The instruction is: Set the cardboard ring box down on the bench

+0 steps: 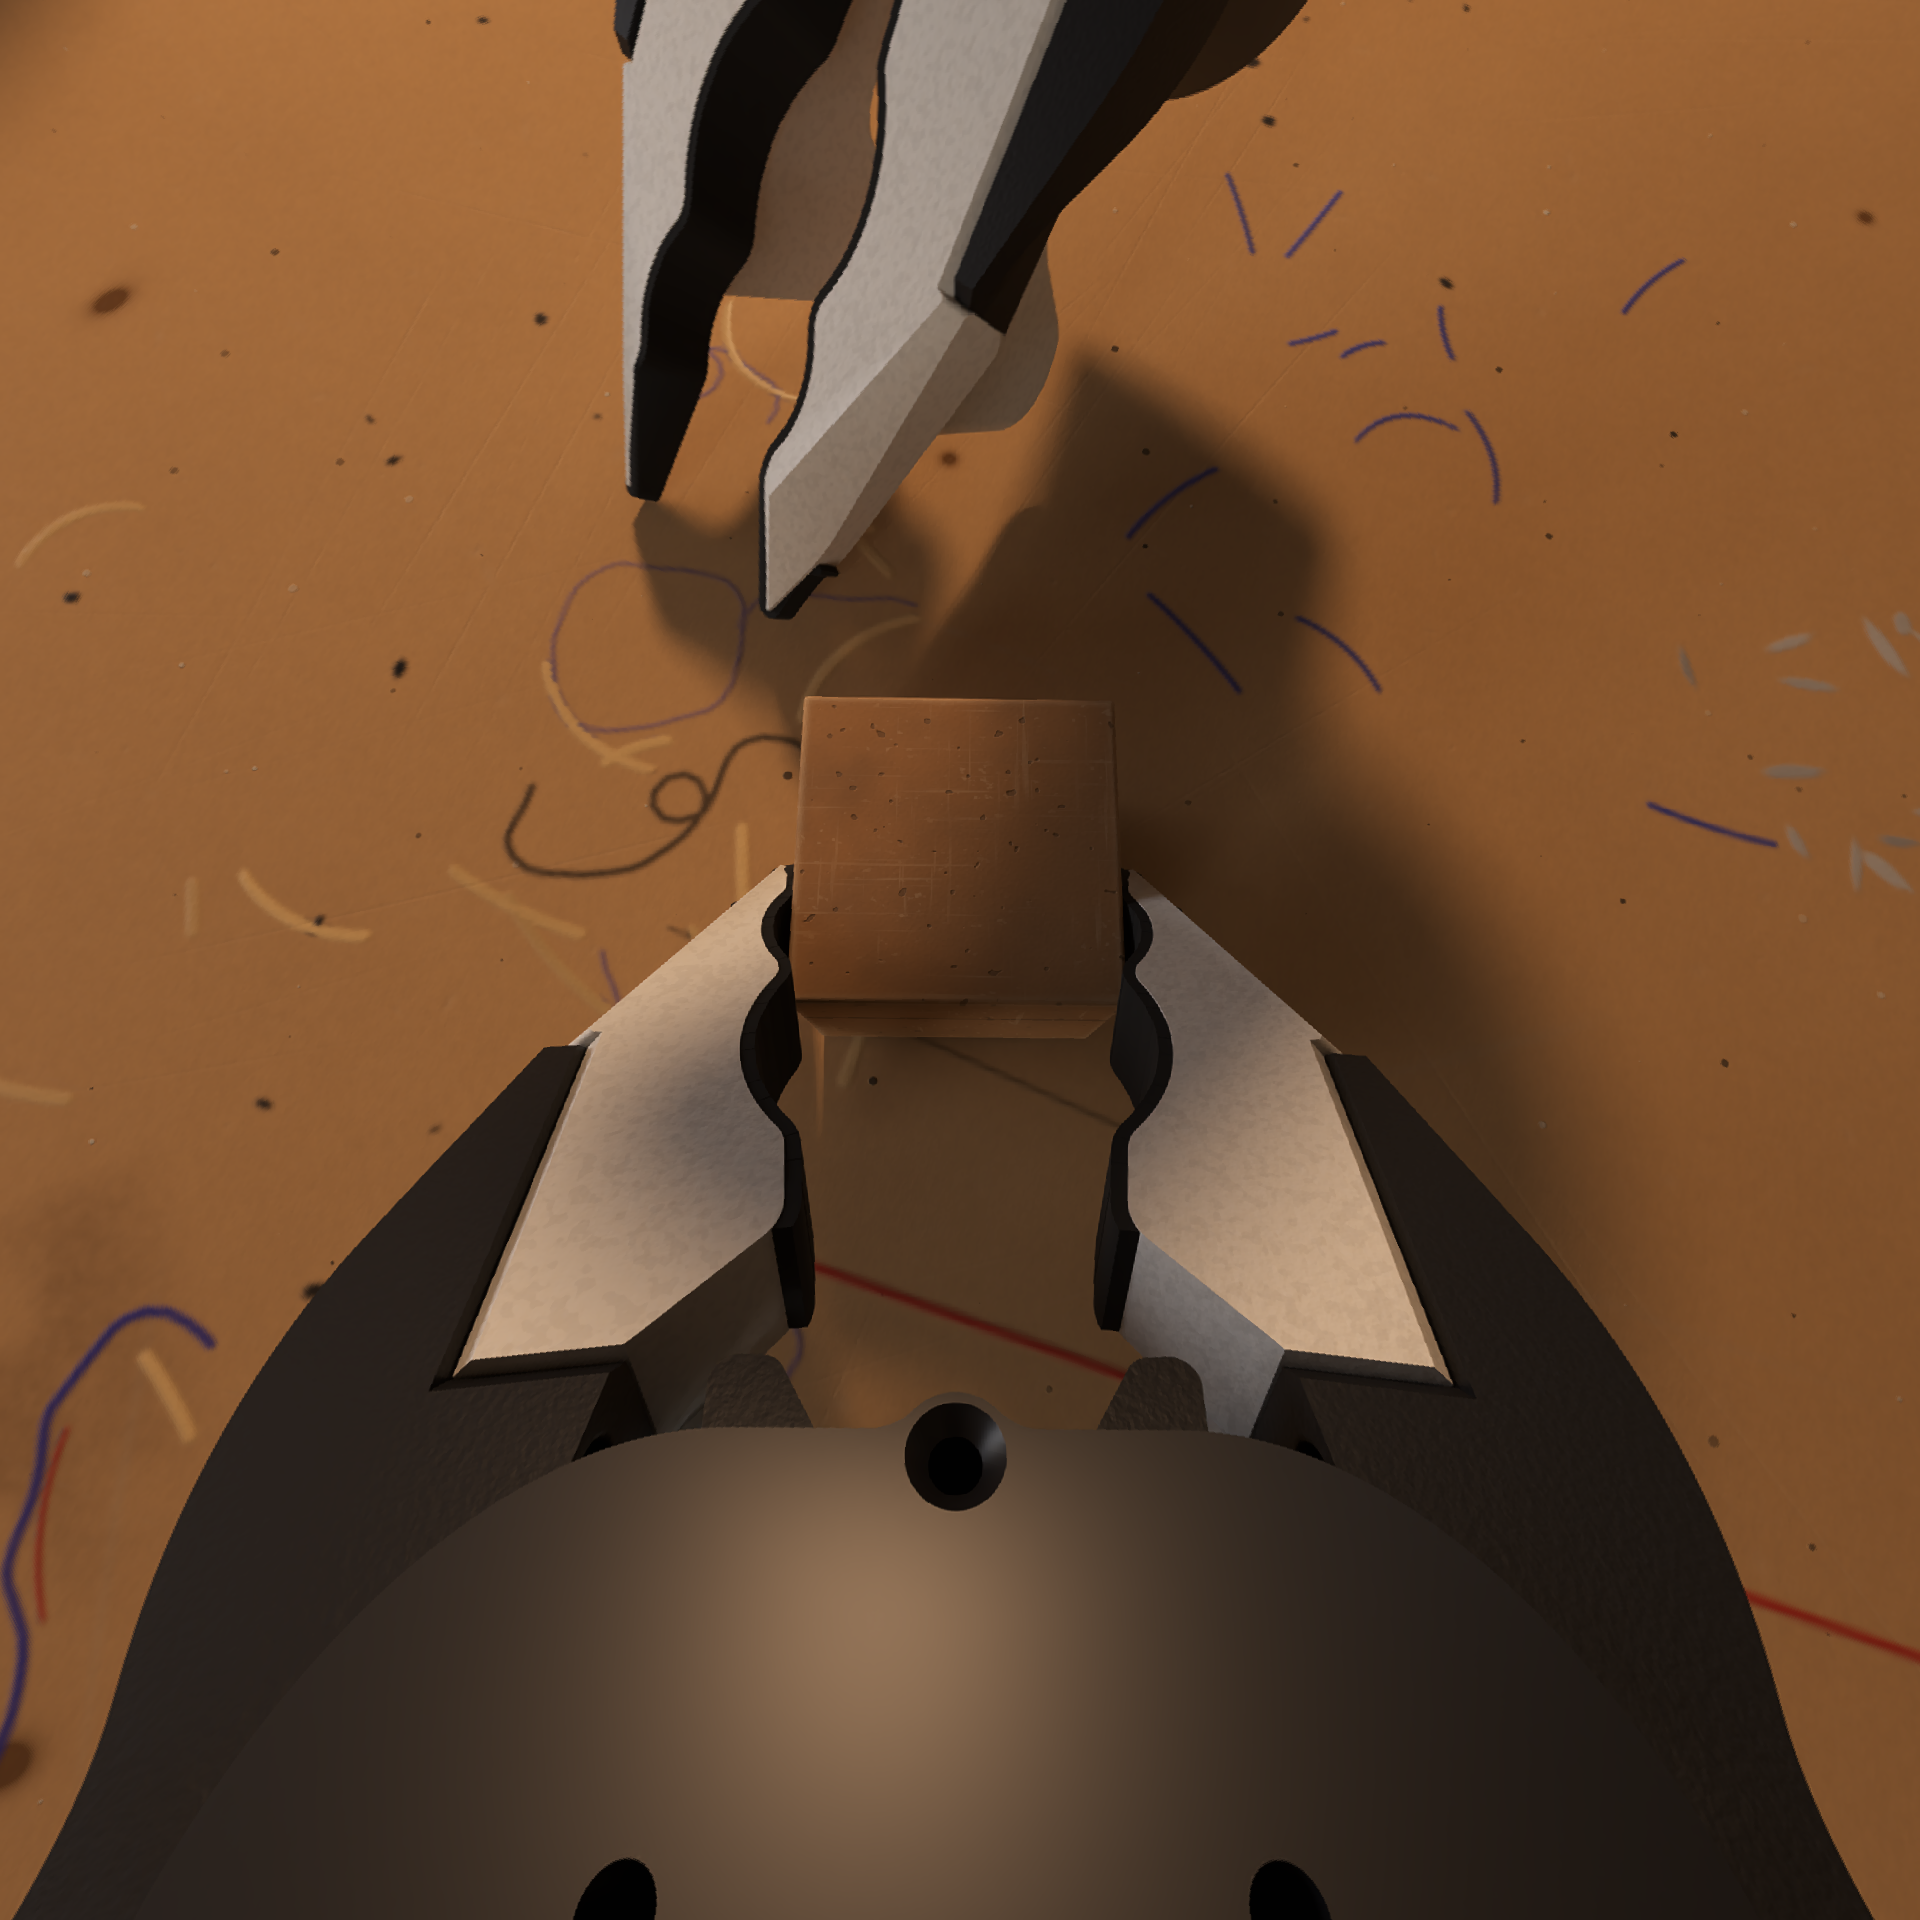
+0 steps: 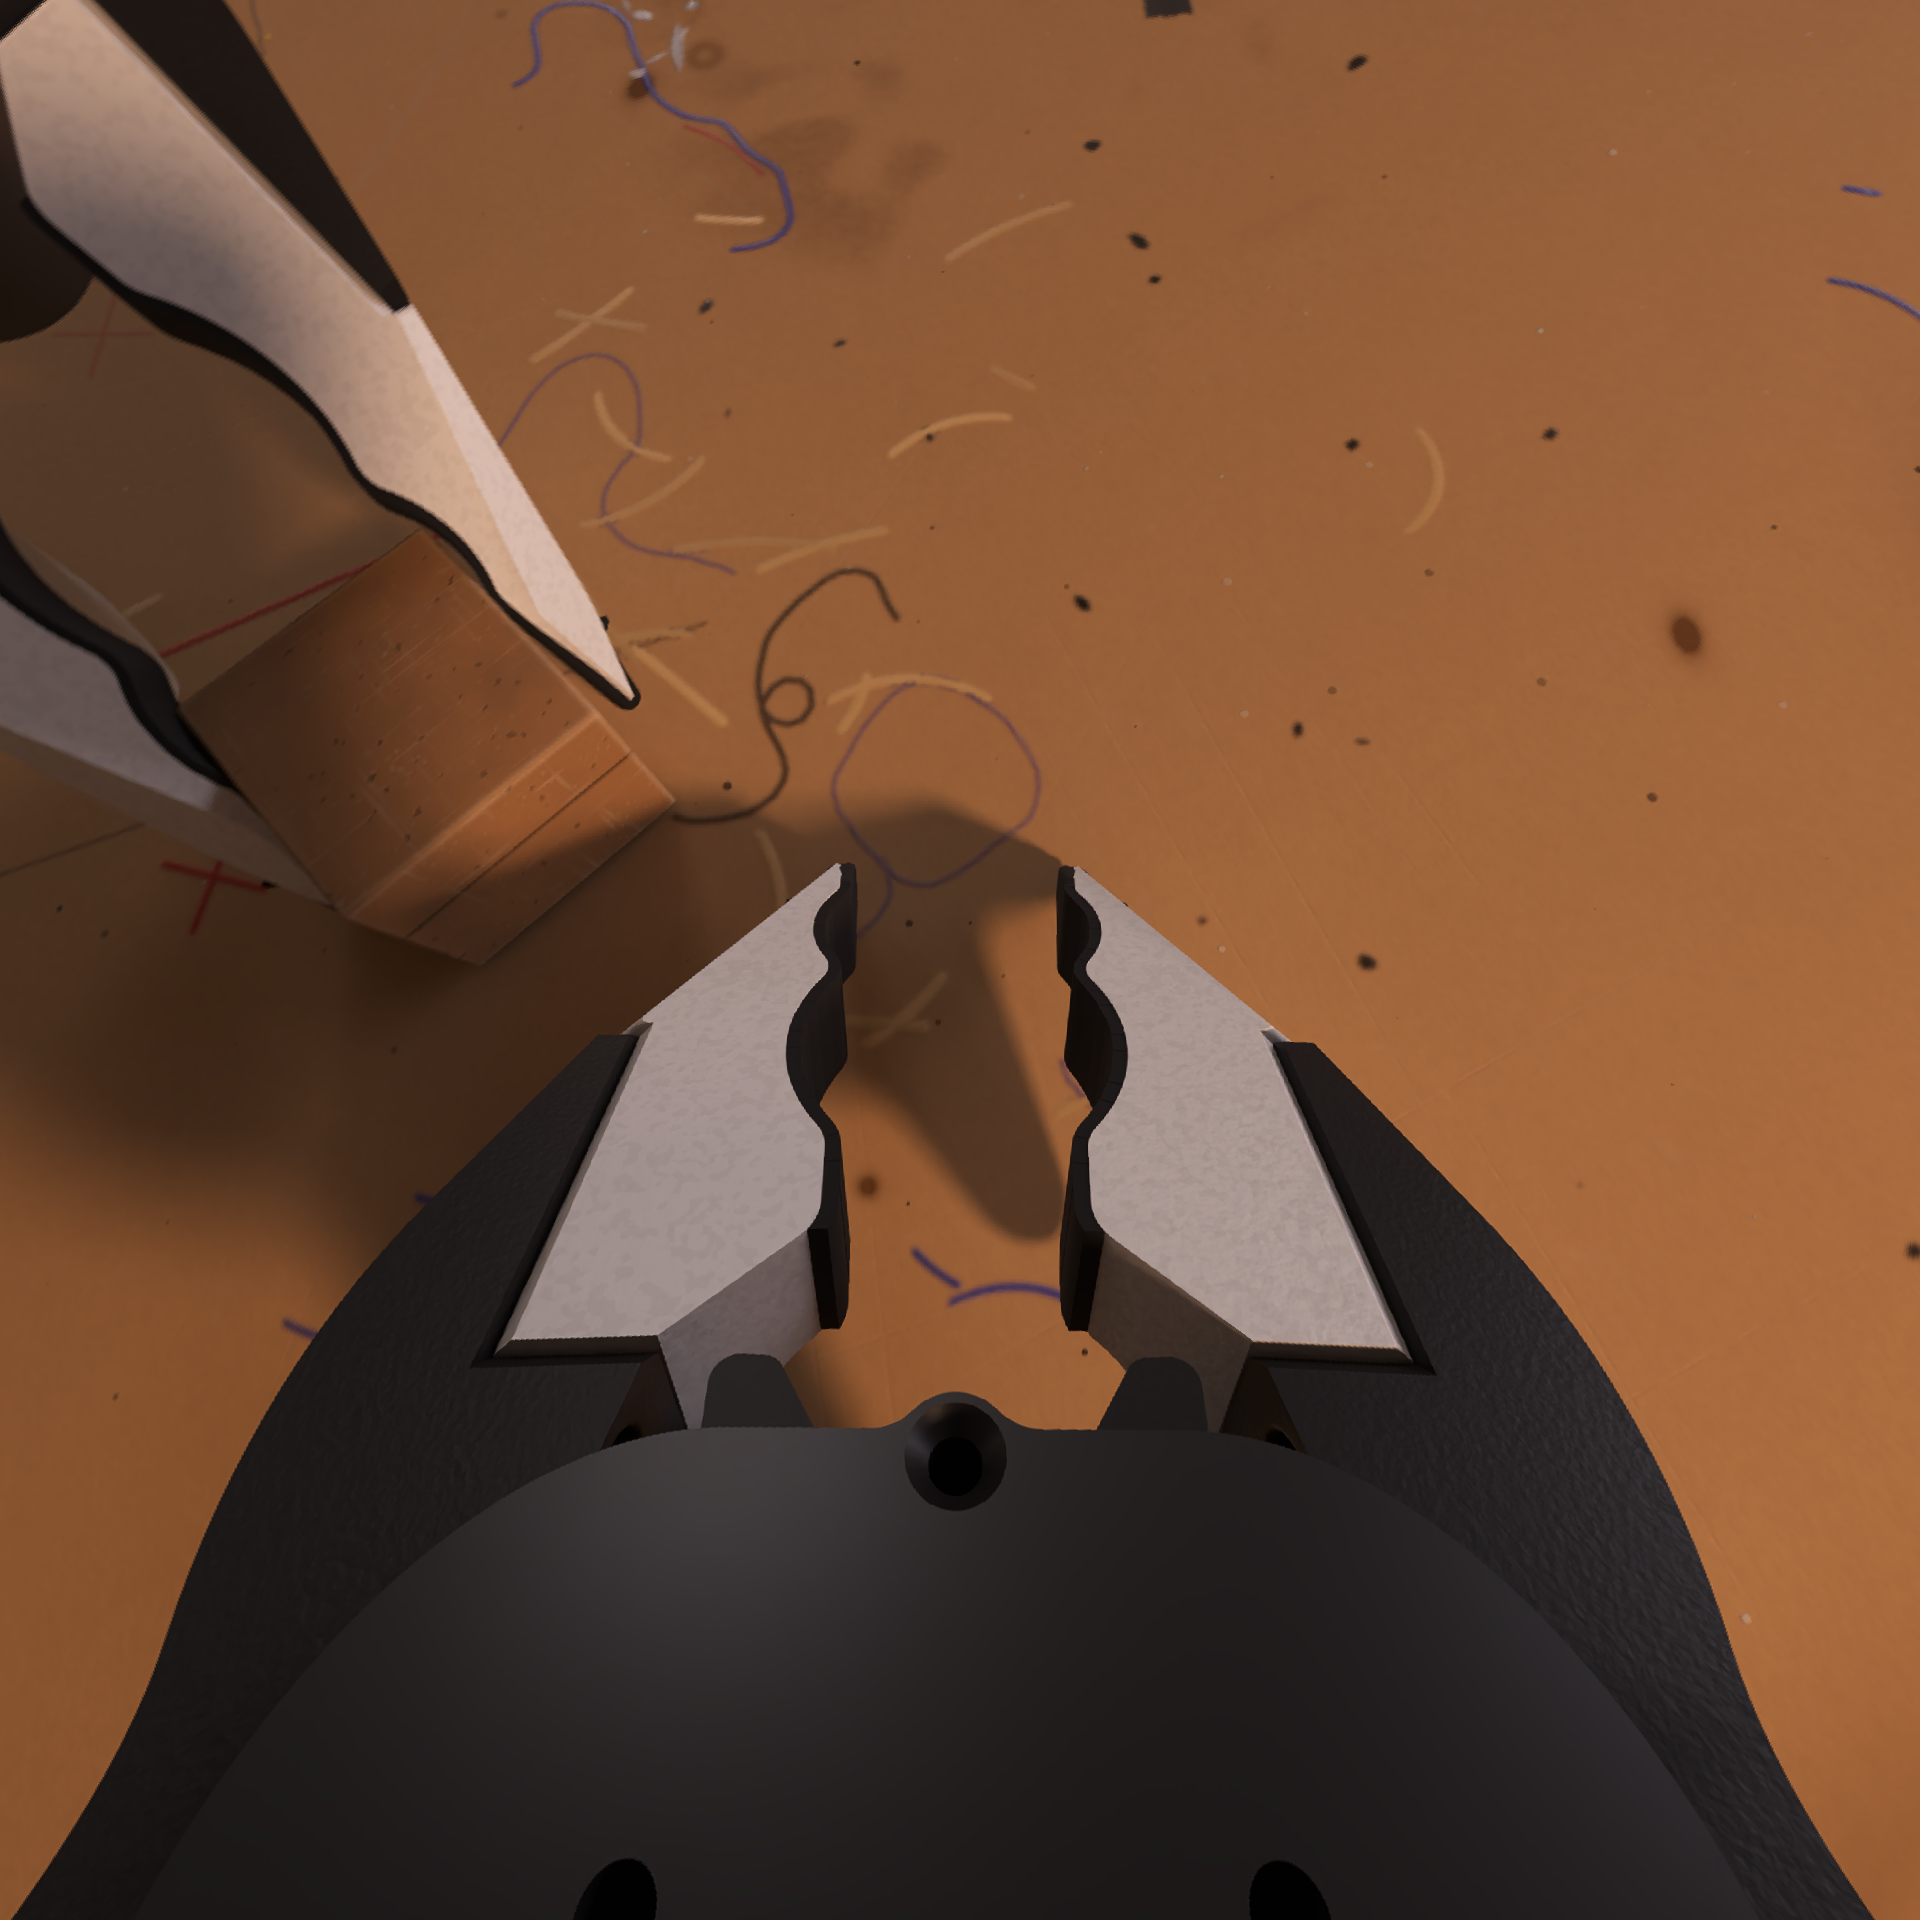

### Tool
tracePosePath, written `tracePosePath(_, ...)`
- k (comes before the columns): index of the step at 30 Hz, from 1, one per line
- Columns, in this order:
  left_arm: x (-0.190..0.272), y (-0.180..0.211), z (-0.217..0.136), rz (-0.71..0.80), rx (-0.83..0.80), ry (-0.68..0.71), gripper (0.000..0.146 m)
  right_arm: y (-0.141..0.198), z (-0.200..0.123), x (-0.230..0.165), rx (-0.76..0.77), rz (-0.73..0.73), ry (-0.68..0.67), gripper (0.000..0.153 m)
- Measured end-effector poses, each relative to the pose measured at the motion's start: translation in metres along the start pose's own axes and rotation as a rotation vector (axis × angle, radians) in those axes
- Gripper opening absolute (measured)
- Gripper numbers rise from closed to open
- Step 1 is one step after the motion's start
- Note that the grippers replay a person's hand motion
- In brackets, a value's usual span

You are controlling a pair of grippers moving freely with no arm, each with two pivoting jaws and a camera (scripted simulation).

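Ring box (image 1: pixel 951 862) closed, clamped in left gripper (image 1: pixel 954 904) above bench (image 1: pixel 1558 520).

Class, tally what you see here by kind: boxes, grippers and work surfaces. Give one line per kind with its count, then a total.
Cardboard ring box: 1
Grippers: 2, the left gripper shut on the box, the right gripper open and empty
Bench: 1
Total: 4

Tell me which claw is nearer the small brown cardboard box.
Left. The left claw is shut on the small brown cardboard box, one finger on each side. The right claw is open beside it, not touching.
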State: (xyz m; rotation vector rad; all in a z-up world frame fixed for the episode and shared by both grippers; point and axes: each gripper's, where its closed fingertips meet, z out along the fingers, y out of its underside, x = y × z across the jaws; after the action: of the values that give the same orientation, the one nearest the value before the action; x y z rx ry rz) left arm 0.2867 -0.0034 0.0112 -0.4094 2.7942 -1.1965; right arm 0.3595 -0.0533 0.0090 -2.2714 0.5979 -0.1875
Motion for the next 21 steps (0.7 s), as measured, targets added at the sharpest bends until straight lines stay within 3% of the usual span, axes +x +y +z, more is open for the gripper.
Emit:
tracePosePath(9,0.0,0.0,0.0,-0.012,0.005,0.016,0.059,0.022,-0.025,-0.017,0.011,-0.083,-0.082,0.037)
tracePosePath(21,0.001,-0.002,0.003,0.021,0.0,0.021,0.059,-0.006,-0.045,0.0,0.249,-0.08,-0.063,0.038)
